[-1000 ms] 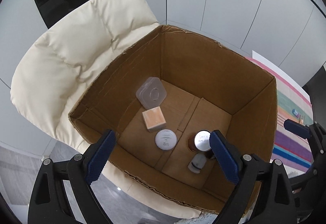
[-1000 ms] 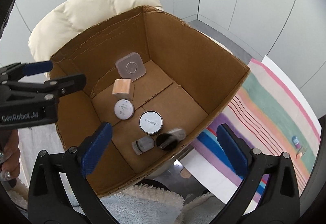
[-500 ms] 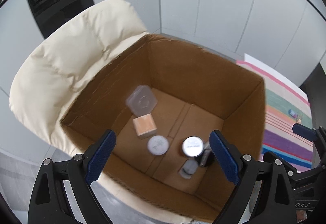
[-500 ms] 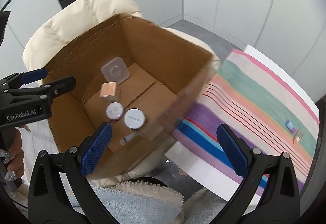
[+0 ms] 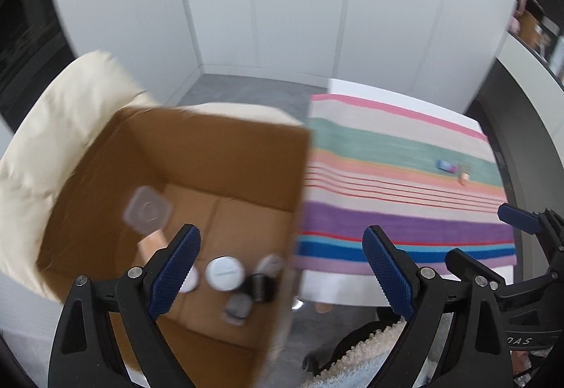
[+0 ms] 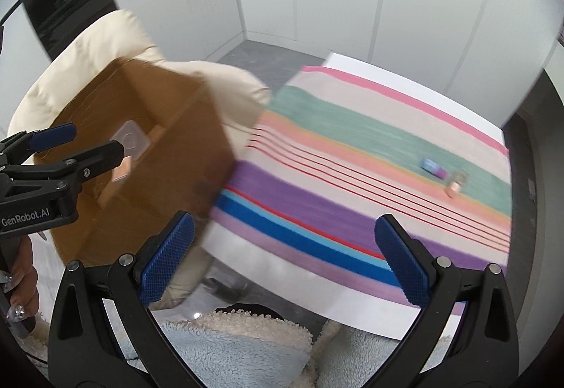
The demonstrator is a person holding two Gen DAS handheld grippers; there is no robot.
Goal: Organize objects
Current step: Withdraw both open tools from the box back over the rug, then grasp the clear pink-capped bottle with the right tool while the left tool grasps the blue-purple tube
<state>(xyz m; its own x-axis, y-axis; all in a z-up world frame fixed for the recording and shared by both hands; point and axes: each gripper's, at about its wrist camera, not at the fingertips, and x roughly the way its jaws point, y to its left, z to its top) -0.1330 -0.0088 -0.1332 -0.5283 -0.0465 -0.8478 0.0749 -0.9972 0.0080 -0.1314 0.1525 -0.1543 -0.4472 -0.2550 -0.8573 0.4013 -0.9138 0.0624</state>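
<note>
Bright, even indoor light; heavy motion blur, fisheye bending, dark vignetted corners.

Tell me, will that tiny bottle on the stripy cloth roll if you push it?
Probably. The bottle looks small, rounded and lying down, so it may roll. It seems light; blur hides detail. The cloth might slow it.

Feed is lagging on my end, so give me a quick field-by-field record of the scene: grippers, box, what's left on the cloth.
left gripper: open, empty, over the near edge of the box
right gripper: open, empty, over the cloth's near edge
brown cardboard box: open-topped, on a cream padded chair
box contents: clear square lidded container, white round lid, other small items, blurred
striped multicoloured cloth: covers the table
left on cloth: small blue object beside a small pinkish bottle-like object
</note>
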